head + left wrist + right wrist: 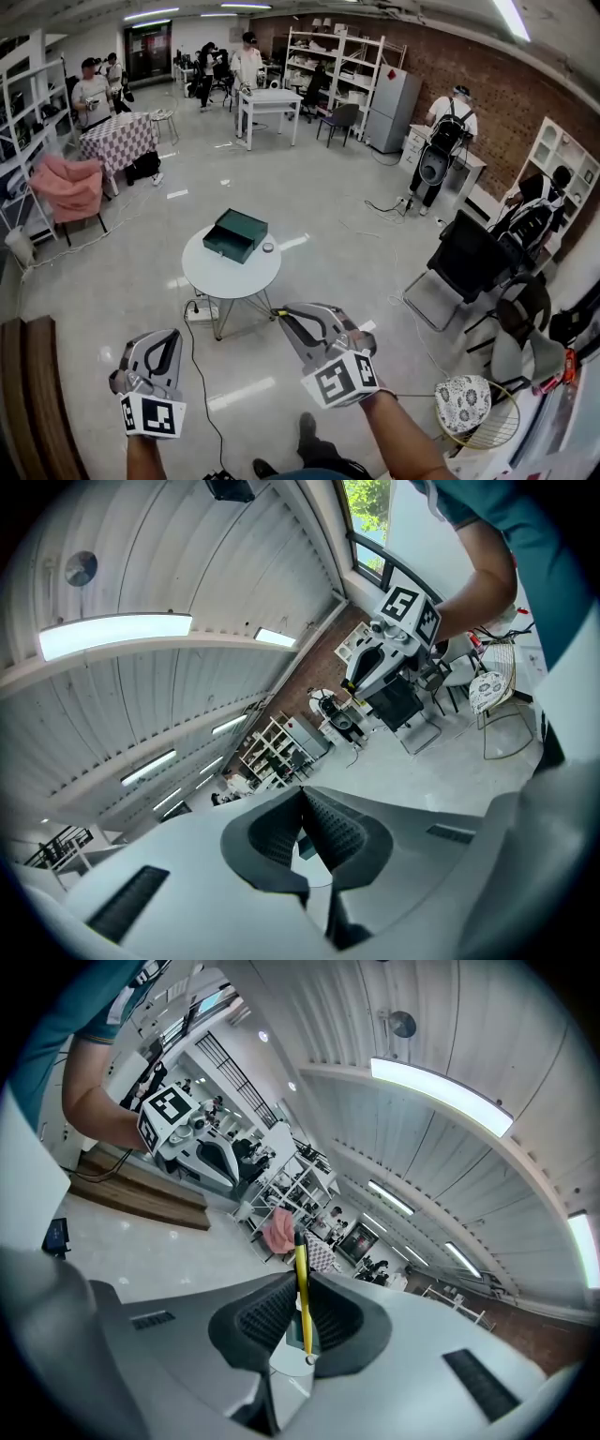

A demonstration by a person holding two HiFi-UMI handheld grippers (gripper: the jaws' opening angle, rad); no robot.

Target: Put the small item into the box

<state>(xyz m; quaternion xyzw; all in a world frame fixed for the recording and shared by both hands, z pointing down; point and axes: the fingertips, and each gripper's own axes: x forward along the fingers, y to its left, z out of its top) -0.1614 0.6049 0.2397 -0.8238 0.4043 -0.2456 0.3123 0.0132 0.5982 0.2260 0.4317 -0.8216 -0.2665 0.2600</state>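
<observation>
A dark green box [234,234] lies closed on a round white table [217,277] a few steps ahead. Beside the box's right end sits a small round grey item [268,247]. My right gripper [283,316] hangs low in front of the table, shut on a thin yellow pen [302,1302] that stands up between its jaws [298,1283]. The pen's end shows at the tips [275,312]. My left gripper [163,339] is held lower left, well short of the table. Its jaws [302,797] are shut with nothing between them.
A power strip and cable [199,313] lie under the table. A black chair [469,258] stands to the right, a wire stool with a patterned cushion [466,403] near right, a wooden bench [37,394] near left, a pink-draped chair [70,187] far left. People work at the back.
</observation>
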